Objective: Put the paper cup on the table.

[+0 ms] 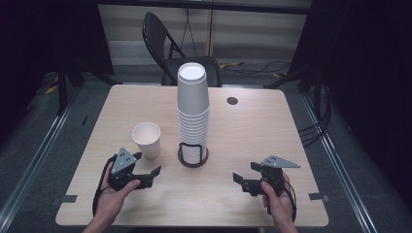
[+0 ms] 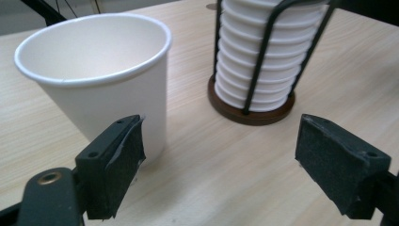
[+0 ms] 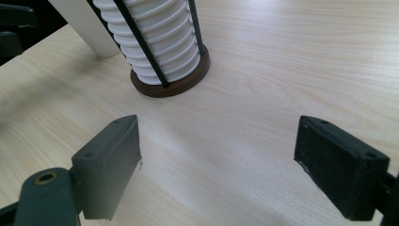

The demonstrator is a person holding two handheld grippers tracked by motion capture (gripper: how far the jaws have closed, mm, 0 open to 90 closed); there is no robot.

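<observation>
While the left tool [image 2: 219,155] gapes empty, the paper cup [image 2: 101,75] stands touching its left pad.

The single cup [image 2: 101,80] and the stacked cups [image 2: 259,61] look like matt white paper, their holder [image 2: 256,115] thin black wire on glossy brown wood, the desk [image 1: 252,141] pale, smooth wood-grain.

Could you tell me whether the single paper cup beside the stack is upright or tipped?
Upright: the paper cup stands on its base, open mouth upward.
</observation>
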